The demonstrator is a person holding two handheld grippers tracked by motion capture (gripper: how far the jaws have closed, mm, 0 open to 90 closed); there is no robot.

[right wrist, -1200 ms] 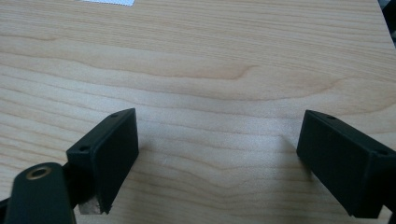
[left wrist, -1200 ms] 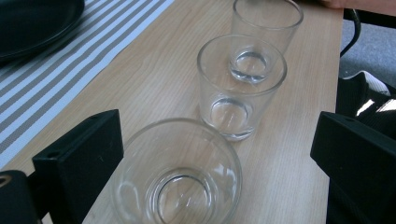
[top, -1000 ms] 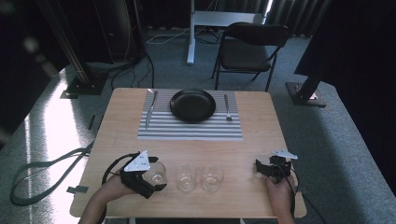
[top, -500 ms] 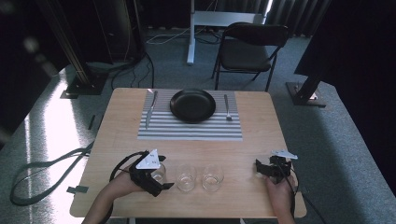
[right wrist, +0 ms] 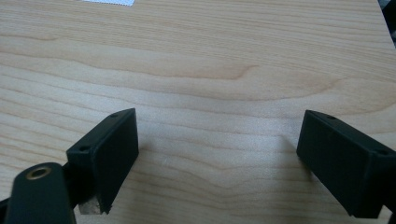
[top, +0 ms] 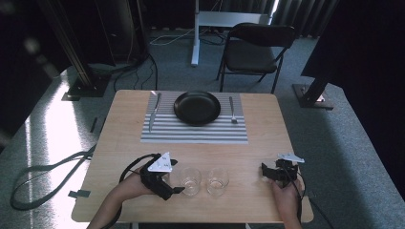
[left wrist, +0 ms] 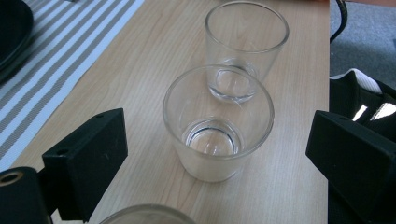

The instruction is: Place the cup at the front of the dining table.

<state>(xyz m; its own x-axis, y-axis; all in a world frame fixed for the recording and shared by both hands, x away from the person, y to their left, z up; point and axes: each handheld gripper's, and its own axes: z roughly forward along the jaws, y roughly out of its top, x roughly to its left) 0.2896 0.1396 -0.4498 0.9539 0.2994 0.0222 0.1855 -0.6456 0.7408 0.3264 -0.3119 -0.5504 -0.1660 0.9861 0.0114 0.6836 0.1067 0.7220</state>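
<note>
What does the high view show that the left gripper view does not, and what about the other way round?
The high view adds: knife, fork, chair, and the right gripper, open near the table's right edge. The left gripper view adds: the rim of a third glass at the bottom edge, between the jaws. Shared: middle glass, end glass, mat, plate, table.

Black plate (top: 197,108) on striped placemat (top: 194,132)

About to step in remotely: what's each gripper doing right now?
Left gripper: open, jaws just closing in around a glass, pads not touching it.
Right gripper: open, holding nothing, over the table.
</note>
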